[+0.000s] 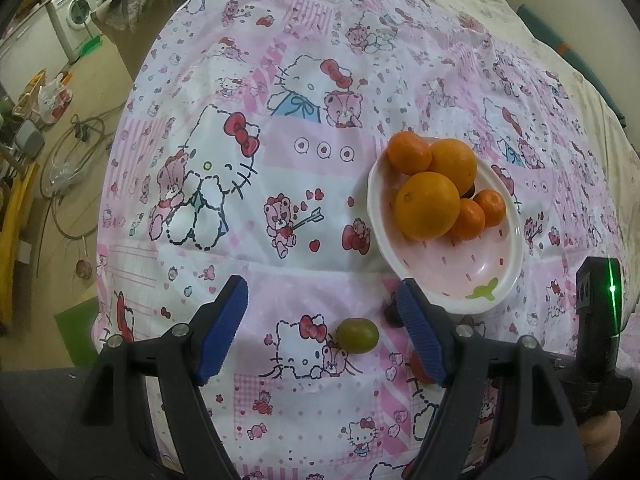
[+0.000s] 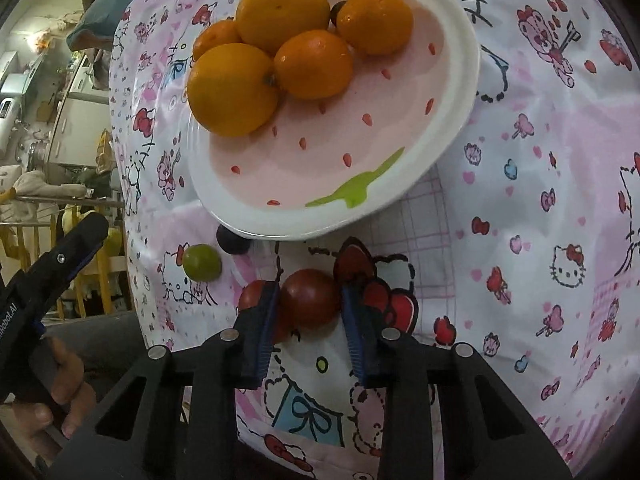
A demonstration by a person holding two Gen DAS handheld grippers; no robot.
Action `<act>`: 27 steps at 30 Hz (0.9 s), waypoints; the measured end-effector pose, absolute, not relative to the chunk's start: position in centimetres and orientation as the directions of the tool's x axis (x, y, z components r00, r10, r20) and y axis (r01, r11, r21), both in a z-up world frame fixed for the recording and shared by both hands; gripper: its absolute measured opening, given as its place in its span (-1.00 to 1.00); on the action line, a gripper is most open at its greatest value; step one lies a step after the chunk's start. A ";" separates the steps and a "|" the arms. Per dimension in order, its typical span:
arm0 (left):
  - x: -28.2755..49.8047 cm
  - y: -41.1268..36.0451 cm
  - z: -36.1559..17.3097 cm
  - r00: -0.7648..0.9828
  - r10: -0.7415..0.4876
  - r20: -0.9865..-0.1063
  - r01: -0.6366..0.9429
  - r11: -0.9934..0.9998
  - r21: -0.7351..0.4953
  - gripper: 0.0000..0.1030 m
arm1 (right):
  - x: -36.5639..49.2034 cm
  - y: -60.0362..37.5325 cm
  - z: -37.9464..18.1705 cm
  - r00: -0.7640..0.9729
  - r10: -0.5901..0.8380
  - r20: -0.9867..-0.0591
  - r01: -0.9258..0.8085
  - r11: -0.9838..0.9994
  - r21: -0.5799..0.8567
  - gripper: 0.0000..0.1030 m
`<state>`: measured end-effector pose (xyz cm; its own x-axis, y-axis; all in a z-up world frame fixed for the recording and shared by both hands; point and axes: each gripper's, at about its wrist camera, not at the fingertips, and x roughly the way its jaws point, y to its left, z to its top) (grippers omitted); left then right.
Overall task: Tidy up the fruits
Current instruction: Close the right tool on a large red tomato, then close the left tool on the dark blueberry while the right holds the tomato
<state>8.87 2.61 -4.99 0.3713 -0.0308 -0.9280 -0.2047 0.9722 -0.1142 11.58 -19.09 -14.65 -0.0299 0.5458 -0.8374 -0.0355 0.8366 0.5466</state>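
Right wrist footage is showing the right gripper (image 2: 306, 312) with its blue-padded fingers sitting on either side of a dark red round tomato (image 2: 310, 300), though whether the pads are pressing it is hard to judge; a second red fruit (image 2: 252, 294) is peeking out half hidden behind the left finger. Beside them a small green round fruit (image 2: 202, 262) and a dark purple fruit (image 2: 232, 240), partly tucked under the rim, are lying on the pink cartoon-cat printed cloth (image 2: 540, 200) near its front edge. A white oval plate with a pink strawberry pattern (image 2: 440, 136) is carrying five oranges (image 2: 232, 90), with something dark barely showing behind them. Left wrist footage is showing the left gripper (image 1: 324, 340) with its fingers spread wide apart, empty, hovering around the green fruit (image 1: 357, 335); here the purple fruit (image 1: 390, 314) and the red ones are mostly hidden behind the right finger, while the plate (image 1: 508, 276) is sitting toward the cloth's right side.
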 end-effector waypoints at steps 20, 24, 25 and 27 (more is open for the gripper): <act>9.2 1.2 -6.2 0.352 -0.007 -0.936 -0.133 0.990 -0.057 0.44 | 10.7 -25.6 -9.0 0.199 0.578 -0.791 -0.024 0.810 0.586 -0.39; 9.4 -0.2 -6.7 0.347 -0.011 -0.938 -0.054 0.998 -0.032 0.42 | 10.8 -27.5 -7.8 0.265 0.588 -0.765 0.017 0.790 0.613 -0.39; 9.5 -0.7 -6.9 0.341 -0.017 -0.940 -0.028 0.999 -0.028 0.38 | 10.9 -27.9 -7.6 0.279 0.591 -0.757 0.026 0.784 0.621 -0.39; 9.5 -1.9 -7.5 0.320 -0.031 -0.947 0.032 0.999 -0.022 0.28 | 11.1 -28.2 -7.3 0.296 0.597 -0.746 0.037 0.773 0.634 -0.39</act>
<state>9.49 -1.86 -7.51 0.3198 -0.0305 -0.9470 0.0315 0.9993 -0.0216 11.07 -28.24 -7.27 0.2955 0.5972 -0.7457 0.0371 0.7728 0.6336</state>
